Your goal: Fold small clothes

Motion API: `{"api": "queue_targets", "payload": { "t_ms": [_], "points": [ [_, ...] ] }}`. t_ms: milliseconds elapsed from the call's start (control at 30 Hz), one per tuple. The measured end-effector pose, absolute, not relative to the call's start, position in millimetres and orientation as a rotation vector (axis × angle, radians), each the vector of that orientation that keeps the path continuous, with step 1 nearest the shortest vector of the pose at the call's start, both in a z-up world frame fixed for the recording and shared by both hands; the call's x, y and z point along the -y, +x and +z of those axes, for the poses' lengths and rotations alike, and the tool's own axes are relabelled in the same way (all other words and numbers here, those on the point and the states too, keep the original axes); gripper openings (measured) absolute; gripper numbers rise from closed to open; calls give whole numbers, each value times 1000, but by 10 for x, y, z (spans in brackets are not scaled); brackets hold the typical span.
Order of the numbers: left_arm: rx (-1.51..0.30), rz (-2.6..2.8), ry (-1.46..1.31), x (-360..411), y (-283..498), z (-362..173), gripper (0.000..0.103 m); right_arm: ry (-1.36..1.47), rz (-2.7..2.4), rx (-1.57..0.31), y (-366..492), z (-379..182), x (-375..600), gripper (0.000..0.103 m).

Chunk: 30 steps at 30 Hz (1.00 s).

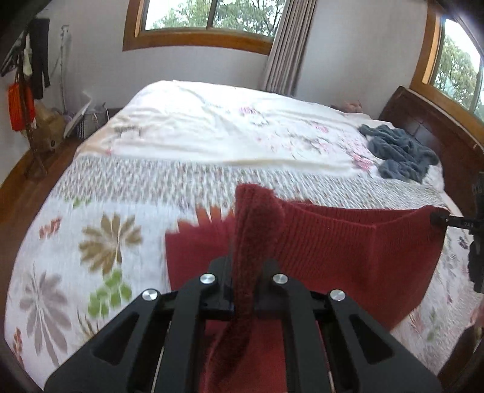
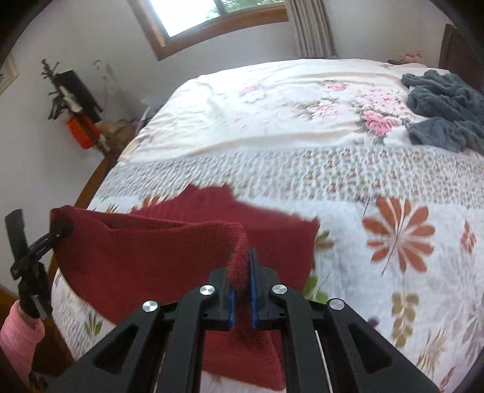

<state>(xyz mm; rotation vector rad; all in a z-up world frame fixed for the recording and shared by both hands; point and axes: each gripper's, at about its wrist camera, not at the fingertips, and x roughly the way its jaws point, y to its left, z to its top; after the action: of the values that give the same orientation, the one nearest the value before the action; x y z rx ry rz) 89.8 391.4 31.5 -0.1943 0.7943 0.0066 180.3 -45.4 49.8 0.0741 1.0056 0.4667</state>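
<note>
Left wrist camera low over the bed (image 1: 211,145), facing the far window (image 1: 208,18), right wrist camera likewise, angled slightly left, both close behind a red knit (image 1: 348,241), shared ground the floral cover, grey garment (image 2: 444,108), each view catching the opposite gripper at its edge.

The red knitted garment (image 1: 348,251) hides the fingertips of the left claw (image 1: 245,272), and its lower part runs out past the bottom edge of the left wrist view. Beyond the garment, the floral bedspread (image 1: 127,187) is smeared by motion blur, its small print unreadable. To the garment's right, the right claw (image 1: 438,218) is cut by the picture's edge. In the right wrist view, a pink sleeve (image 2: 18,335) left of the garment is cropped at the border.
</note>
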Motion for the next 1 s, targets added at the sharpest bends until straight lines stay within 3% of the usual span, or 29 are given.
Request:
{"api": "queue_targets", "payload": {
  "t_ms": [267,633,733,867,933,1000],
  "points": [
    [-821,37,-229,-4075,1810,28,6,60,375,-1044,2726,206,265,7],
    [-1043,86,-226,-4258,2444,-1138,6,41,305,-1187,3272,-744,99,7],
    [-1083,99,-226,-4282,2491,-1311,14,37,284,-1215,3343,-909,92,11],
    [-1092,113,-277,-4430,2468,-1293,36,2,222,-1240,3336,-979,160,23],
    [-1059,159,-287,-4542,2366,-1155,40,47,225,-1234,3264,-906,275,34],
    [-1025,186,-303,-4643,2226,-998,44,91,248,-1227,3146,-823,369,35]
  ]
}}
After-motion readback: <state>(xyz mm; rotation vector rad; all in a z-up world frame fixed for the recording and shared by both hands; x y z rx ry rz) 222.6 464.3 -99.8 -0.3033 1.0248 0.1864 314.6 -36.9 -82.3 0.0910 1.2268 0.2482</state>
